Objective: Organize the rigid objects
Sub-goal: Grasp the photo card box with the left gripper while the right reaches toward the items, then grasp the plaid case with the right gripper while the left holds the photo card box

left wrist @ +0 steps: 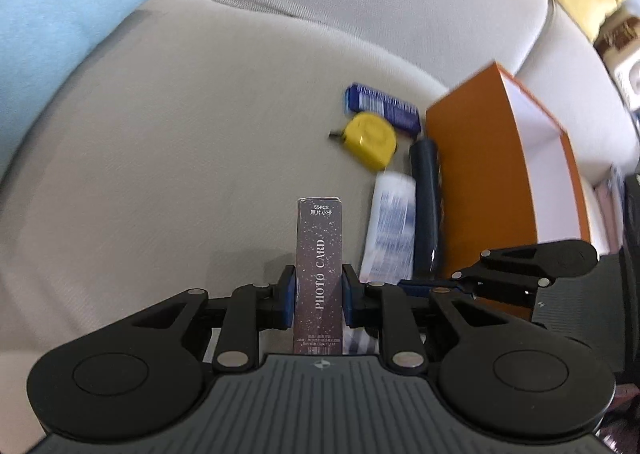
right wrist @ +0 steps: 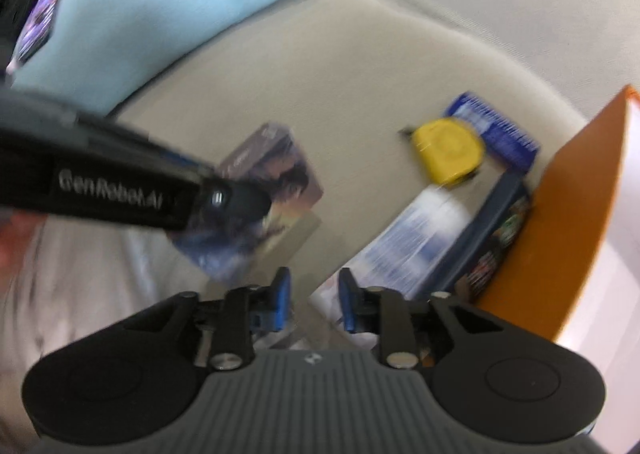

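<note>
Soft grey sofa cushion (left wrist: 180,134) holds the things. Left hand-held gripper (left wrist: 319,294) squeezes the photo card box (left wrist: 319,262), lifted to go into the orange box (left wrist: 480,182) nearby. Right hand-held gripper (right wrist: 314,300) is open, holding nothing.

The left gripper (left wrist: 319,290) points steeply down, and its two blue pads (left wrist: 289,294) press on the narrow sides of the photo card box (left wrist: 319,274), which stands upright between them. The right gripper (right wrist: 314,296) also points down; its jaws stand apart, and nothing is held between its pads (right wrist: 283,294).
</note>
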Demonstrator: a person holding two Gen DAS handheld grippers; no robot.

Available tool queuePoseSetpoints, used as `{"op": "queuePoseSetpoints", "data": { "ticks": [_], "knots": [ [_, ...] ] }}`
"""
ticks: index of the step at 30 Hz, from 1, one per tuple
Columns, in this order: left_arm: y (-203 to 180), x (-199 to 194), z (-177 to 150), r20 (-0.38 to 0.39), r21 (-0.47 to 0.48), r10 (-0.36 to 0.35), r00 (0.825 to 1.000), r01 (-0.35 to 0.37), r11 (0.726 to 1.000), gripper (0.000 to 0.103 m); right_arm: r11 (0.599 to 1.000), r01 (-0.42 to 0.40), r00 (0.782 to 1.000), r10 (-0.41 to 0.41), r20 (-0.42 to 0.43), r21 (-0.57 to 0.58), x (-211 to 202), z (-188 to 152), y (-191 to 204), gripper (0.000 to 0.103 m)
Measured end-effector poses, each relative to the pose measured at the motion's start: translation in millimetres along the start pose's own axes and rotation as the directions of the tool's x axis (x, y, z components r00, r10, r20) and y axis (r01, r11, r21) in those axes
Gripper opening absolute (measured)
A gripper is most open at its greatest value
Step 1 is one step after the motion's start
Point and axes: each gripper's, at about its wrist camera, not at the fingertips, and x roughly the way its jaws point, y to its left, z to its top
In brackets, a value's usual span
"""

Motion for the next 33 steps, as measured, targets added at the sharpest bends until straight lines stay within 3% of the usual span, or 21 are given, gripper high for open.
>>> {"op": "queuePoseSetpoints", "data": {
  "ticks": [6, 10, 16, 19, 24, 27, 33],
  "knots": [
    [5.2, 0.5, -22.4, -0.030, -0.001, 0.015, 0.999, -0.015, 1.000, 0.025, 0.997, -0.009, 0.989, -0.003, -0.147, -0.081, 25.9, -18.0, 25.7, 0.043],
    [8.9, 0.0, -29.3, -0.013, -0.005, 0.013, 1.000, -0.013, 1.000, 0.025, 0.992, 0.041, 0.982, -0.062, -0.177, -0.122, 41.0, -16.7, 30.9, 0.057],
    [10.4, -4.8, -38.8, 0.005, 0.024, 0.028, 1.000, -0.028, 0.999, 0.025, 1.000, -0.008, 0.980, 0.008, -0.196, -0.002, 52.8, -16.6, 18.1, 0.064],
    [9.5, -5.3, -40.2, 0.012, 0.034, 0.040, 0.999, -0.040, 0.999, 0.025, 1.000, 0.001, 0.984, 0.002, -0.179, 0.015, 49.0, -22.2, 21.2, 0.058],
    [8.1, -6.4, -42.3, 0.018, 0.042, 0.048, 0.999, -0.049, 0.998, 0.025, 1.000, 0.018, 0.984, -0.021, -0.175, -0.019, 31.8, -38.1, 36.5, 0.030],
    [6.4, -7.3, -43.3, 0.024, 0.046, 0.048, 0.999, -0.049, 0.998, 0.025, 1.000, 0.006, 0.990, -0.006, -0.144, 0.000, 13.4, -47.0, 41.8, 0.020],
    [5.2, -6.8, -44.5, 0.028, 0.054, 0.056, 0.998, -0.058, 0.997, 0.025, 0.982, 0.121, 0.993, -0.117, -0.030, 0.145, -17.6, -49.8, 27.6, 0.016]
  ]
}}
